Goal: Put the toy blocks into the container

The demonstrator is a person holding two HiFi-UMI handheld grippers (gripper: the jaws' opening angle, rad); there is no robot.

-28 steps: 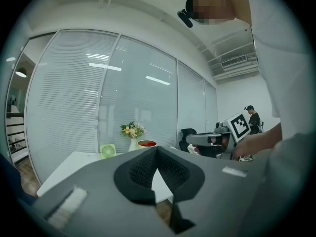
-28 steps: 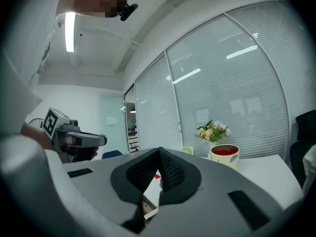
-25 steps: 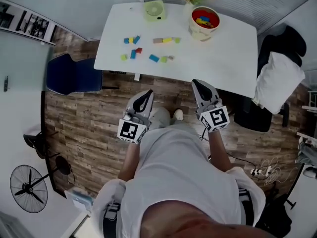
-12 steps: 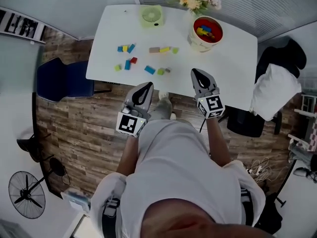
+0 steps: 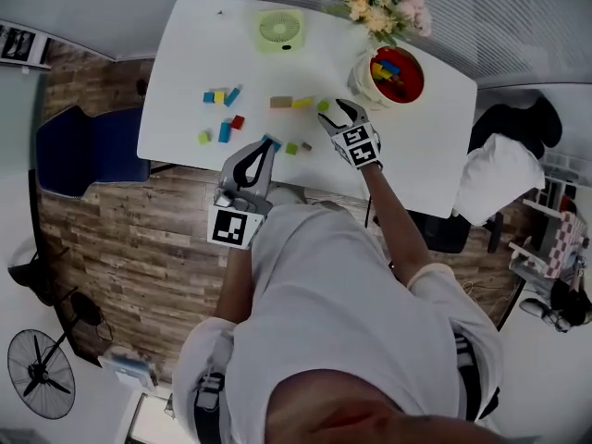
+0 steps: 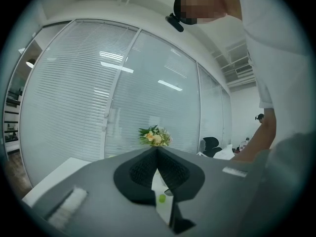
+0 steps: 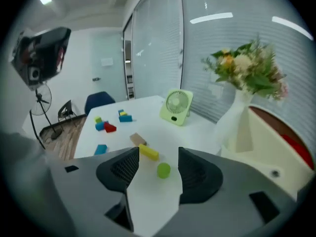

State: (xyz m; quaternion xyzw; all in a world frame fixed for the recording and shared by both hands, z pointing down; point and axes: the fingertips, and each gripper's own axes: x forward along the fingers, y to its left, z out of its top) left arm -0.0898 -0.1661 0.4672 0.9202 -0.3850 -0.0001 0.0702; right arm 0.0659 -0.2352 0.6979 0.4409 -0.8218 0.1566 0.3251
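Observation:
Toy blocks lie scattered on the white table (image 5: pixel 185 72). A cream container (image 5: pixel 393 74) with a red inside holds some blocks at the back right. My right gripper (image 5: pixel 333 115) is over the table, its jaws opening. A round green block (image 7: pixel 163 170) lies on the table just ahead between them, untouched. A yellow block (image 7: pixel 148 152) and a brown block (image 7: pixel 138 139) lie beyond it. My left gripper (image 5: pixel 263 148) hangs at the table's front edge, shut and empty (image 6: pixel 157 151), tilted up towards the window.
A green desk fan (image 5: pixel 277 30) and a vase of flowers (image 5: pixel 384 7) stand at the table's back. A blue chair (image 5: pixel 79 155) is at the left. A black chair with a white cloth (image 5: pixel 495 169) is at the right. More blocks (image 5: pixel 222 118) lie at the table's left.
The person has stepped up to the table. My right gripper has reached forward over it to the green block and its jaws have parted. My left gripper has come up to the table's edge.

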